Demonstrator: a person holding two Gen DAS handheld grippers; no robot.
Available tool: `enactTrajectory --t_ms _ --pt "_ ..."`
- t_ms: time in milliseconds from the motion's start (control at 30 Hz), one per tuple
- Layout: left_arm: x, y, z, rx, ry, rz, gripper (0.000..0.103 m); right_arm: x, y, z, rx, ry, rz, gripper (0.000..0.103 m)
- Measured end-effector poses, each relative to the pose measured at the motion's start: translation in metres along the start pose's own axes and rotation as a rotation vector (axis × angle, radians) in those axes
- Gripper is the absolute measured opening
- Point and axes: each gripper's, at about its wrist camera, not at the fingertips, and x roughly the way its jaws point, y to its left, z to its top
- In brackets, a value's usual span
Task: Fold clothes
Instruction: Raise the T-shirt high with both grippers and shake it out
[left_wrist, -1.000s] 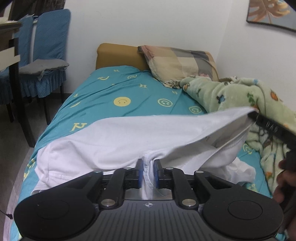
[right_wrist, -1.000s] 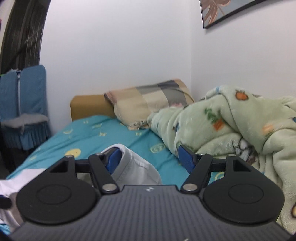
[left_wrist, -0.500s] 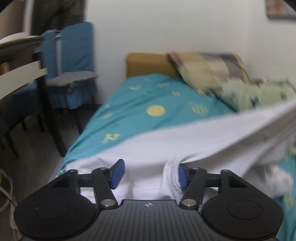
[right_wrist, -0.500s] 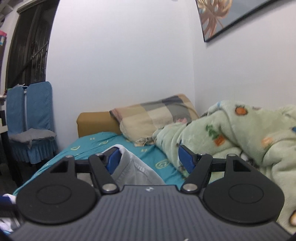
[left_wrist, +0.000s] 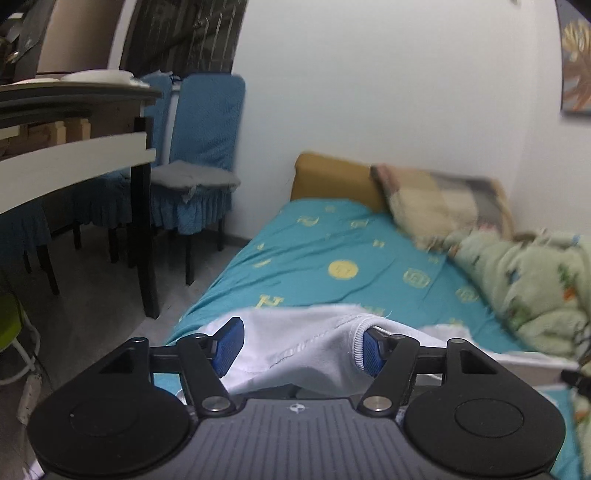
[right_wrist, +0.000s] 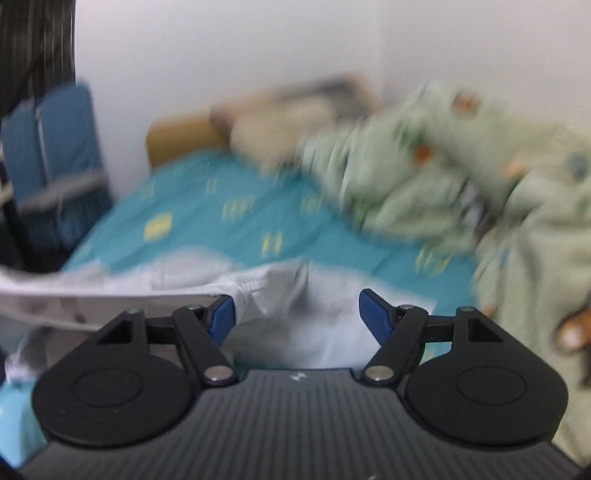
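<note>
White T-shirt (left_wrist: 317, 350) spread across the near end of the bed (left_wrist: 332, 251), on the teal sheet. Left gripper (left_wrist: 301, 349) released, jaws just opened wide, ribbed collar draped between the fingers (left_wrist: 227, 345) and brushing the right one. Right gripper (right_wrist: 297, 317) likewise spread, jaws just opened a little further, cloth lying under the gap, not pinched. Green blanket (left_wrist: 532, 280) heaped beside, pillow (left_wrist: 439, 203) behind.
</note>
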Motion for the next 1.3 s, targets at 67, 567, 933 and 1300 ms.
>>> enactTrajectory --t_ms 67,567,933,1300 --pt "-0.025 0.004 0.014 -0.066 -0.045 -0.026 0.067 -0.032 -0.003 0.021 0.018 -0.109 0.006 0.073" --pt "-0.264 -0.040 0.334 -0.081 -0.487 -0.203 0.064 -0.279 -0.012 0.325 -0.001 -0.590 0.159 0.073" --pt "-0.318 -0.088 0.419 0.043 -0.607 -0.213 0.069 -0.350 -0.038 0.436 -0.026 -0.708 0.170 0.073" --pt "-0.037 -0.084 0.359 0.010 -0.254 -0.164 0.071 -0.109 -0.012 0.367 -0.019 -0.307 0.166 0.073"
